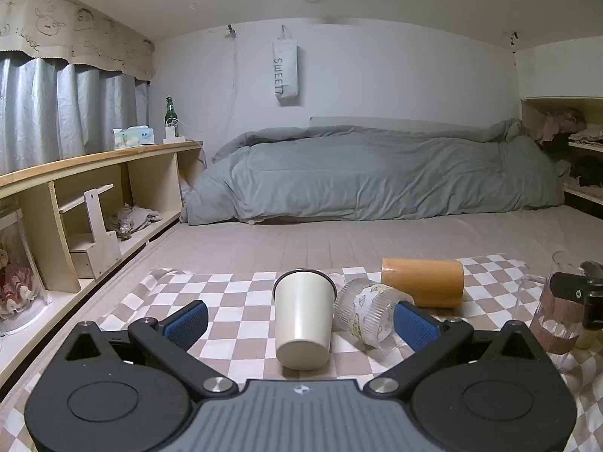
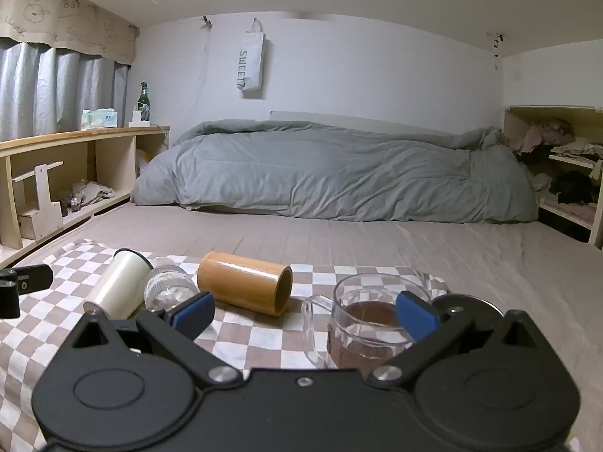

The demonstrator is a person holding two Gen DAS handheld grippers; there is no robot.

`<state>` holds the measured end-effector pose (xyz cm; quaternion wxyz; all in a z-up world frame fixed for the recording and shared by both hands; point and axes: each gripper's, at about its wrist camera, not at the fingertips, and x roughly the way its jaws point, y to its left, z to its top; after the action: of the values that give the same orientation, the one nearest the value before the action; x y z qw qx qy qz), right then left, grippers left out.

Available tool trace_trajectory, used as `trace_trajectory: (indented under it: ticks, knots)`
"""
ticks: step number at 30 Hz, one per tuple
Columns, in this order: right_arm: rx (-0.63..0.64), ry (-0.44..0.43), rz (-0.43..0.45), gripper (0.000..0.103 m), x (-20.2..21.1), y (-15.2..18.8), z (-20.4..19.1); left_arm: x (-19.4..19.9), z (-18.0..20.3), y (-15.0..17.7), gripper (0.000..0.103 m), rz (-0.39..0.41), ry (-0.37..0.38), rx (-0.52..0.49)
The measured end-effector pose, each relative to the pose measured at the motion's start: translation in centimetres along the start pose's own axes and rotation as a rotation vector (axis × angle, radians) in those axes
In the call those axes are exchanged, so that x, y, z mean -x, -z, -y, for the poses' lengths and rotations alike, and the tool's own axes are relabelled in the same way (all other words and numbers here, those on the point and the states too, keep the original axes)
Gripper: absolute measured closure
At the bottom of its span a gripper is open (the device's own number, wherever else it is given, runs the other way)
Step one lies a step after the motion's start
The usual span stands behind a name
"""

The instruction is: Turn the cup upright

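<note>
Our left gripper [image 1: 301, 322] is spread wide, empty, with the white cup [image 1: 304, 318] lying on its side between the pads. Our right gripper [image 2: 303, 310] is also spread, empty, near the upright glass mug [image 2: 371, 326]. A ribbed glass [image 1: 367, 314] and bamboo cup [image 2: 245, 288] lie toppled on the checkered cloth [image 1: 233, 293] over the mattress [image 2: 339, 241]. Grey duvet [image 2: 339, 177], wooden shelf [image 1: 94, 184], curtains [image 1: 56, 109] behind.

A small bedroom with white walls.
Ahead of the jaws a grey duvet [image 1: 369, 173] lies on the bed [image 2: 377, 241]; left, a wooden shelf [image 1: 94, 173] under grey curtains [image 1: 45, 109].
</note>
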<state>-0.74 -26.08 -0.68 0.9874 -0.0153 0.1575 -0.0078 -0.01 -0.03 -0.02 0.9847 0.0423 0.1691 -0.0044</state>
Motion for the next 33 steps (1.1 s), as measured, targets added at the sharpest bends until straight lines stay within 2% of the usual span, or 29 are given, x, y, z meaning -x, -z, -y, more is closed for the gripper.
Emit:
trace_trajectory:
  ticks: [33]
  knots:
    - [0.011, 0.005, 0.006, 0.000, 0.11, 0.02, -0.08, 0.00, -0.09, -0.02, 0.000, -0.004, 0.006, 0.009]
